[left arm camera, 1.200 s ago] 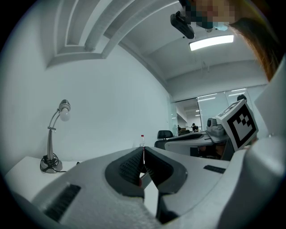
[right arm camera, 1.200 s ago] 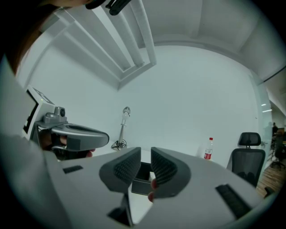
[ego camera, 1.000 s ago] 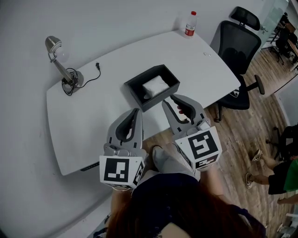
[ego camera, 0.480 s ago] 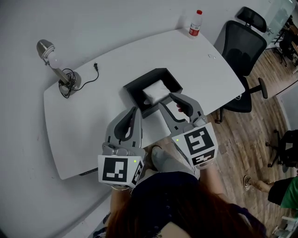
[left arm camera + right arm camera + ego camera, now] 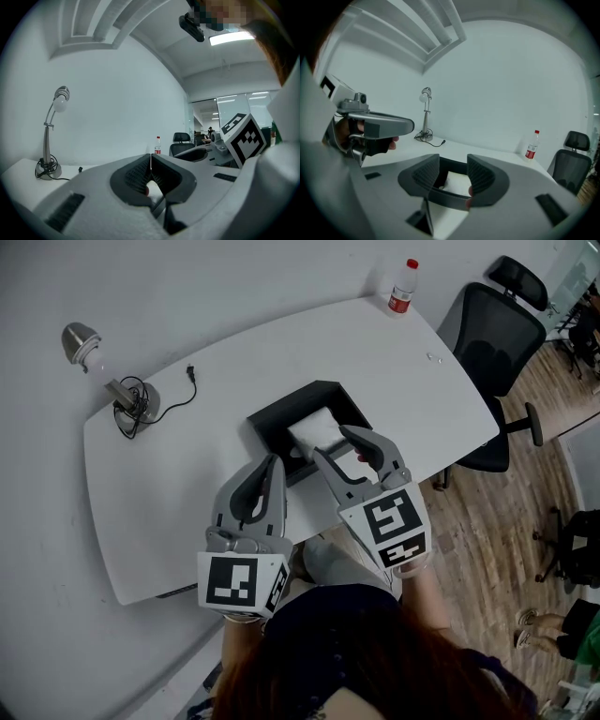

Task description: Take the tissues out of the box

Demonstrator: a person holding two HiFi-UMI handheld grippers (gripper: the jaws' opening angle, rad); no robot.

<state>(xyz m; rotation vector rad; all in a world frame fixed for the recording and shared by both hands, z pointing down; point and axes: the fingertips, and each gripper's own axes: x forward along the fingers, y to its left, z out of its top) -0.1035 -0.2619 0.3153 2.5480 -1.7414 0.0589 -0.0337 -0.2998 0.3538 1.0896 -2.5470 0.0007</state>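
Now further fwd than a sec ago: right hand-held gripper [image 5: 334,442], tips over near rim of black open-top rectangular box [image 5: 267,423], earlier short of it. Jaws just been opening; now apart, nothing pinched between pads. Through the gap in right gripper view: white folded tissue stack [image 5: 457,183], lying inside box, still flat and in place.

Also nudged fwd: left hand-held gripper [image 5: 274,463], just beside box's near-left corner, above white rounded worktop [image 5: 187,474]. Jaws together, tips meeting, nothing between (left gripper view [image 5: 150,161]). Points roughly level; right one tilted down toward box.

Tissues [image 5: 314,426] sit toward box's right half, dark box floor showing to their left.

Elsewhere on worktop: silver desk lamp [image 5: 112,381] w/ coiled black cord at far-left corner; clear plastic bottle w/ red cap & label [image 5: 404,287] at far-right edge. Black mesh office chair [image 5: 497,334] on wood floor beside worktop's right end, well apart from box.
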